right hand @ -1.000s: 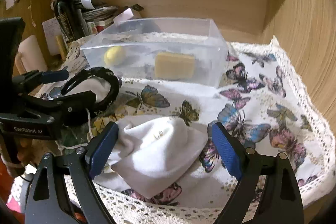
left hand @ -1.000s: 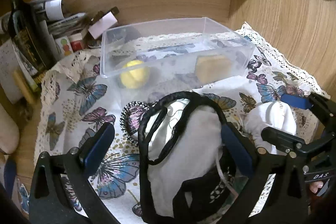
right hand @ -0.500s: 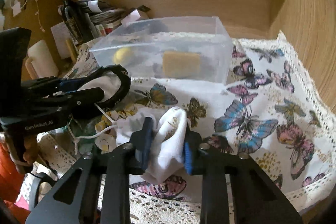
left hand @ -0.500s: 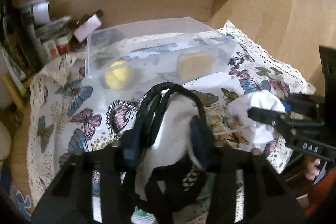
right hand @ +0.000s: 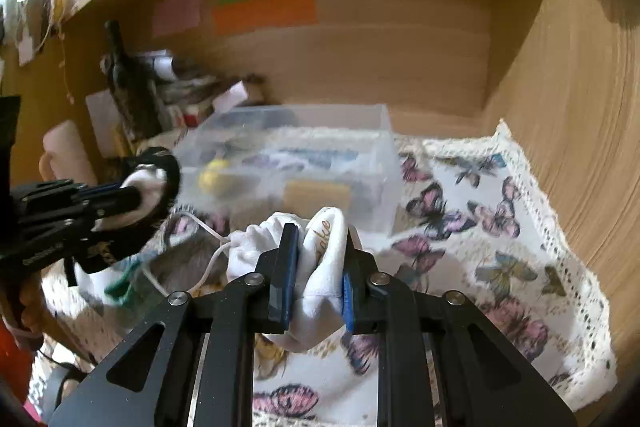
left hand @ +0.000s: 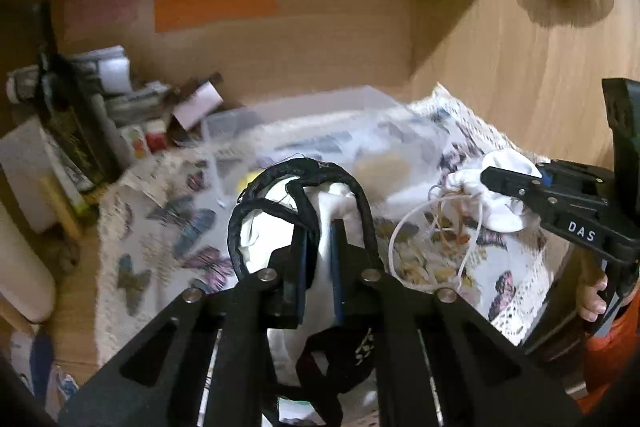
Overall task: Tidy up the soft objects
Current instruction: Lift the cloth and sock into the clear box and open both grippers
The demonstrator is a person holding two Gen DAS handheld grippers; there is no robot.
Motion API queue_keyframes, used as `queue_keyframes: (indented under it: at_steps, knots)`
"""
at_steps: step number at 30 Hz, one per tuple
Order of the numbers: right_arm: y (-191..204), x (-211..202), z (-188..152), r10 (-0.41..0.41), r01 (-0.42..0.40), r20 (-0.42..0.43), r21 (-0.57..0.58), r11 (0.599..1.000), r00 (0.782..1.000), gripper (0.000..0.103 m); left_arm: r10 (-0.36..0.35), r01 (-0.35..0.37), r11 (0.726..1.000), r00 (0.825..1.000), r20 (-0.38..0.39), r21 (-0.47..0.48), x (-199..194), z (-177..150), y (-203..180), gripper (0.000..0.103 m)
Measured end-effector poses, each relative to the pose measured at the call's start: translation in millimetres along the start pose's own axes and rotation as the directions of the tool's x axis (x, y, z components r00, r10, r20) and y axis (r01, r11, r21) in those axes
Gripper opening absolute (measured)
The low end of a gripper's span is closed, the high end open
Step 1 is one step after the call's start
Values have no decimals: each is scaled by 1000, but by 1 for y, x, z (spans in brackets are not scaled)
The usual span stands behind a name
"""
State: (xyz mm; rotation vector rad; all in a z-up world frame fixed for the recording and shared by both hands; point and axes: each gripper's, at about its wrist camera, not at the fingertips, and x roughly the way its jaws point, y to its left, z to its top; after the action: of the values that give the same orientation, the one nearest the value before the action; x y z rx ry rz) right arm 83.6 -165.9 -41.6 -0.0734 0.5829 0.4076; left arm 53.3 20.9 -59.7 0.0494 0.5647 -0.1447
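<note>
Both my grippers were spread wide a second ago — now the left gripper is clenched on the black-trimmed white garment, the right gripper closing on the white drawstring pouch. Both are lifted off the butterfly cloth's near edge — next, the clear bin.

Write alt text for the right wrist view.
The right claw pinches a white drawstring pouch above a butterfly-print cloth. Behind it sits a clear plastic bin holding a yellow ball and a tan sponge.
</note>
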Motion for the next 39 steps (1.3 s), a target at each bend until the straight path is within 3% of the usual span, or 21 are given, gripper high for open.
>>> queue_keyframes:
  at_steps: [10, 21, 28, 39]
  knots:
    - [-1, -5, 41, -26, 29, 108, -18, 999, 994, 16, 75, -71, 997, 991, 108, -40, -11, 35, 22, 10]
    - [3, 12, 84, -56, 63, 177, -34, 997, 983, 16, 85, -76, 994, 990, 113, -83, 15, 73, 41, 10]
    - [8, 42, 103, -68, 76, 145, -49, 996, 987, 17, 100, -90, 991, 990, 99, -94, 41, 89, 46, 10]
    - [14, 110, 96, -60, 59, -17, -84, 995, 998, 17, 96, -98, 993, 995, -31, -62, 103, 85, 42, 10]
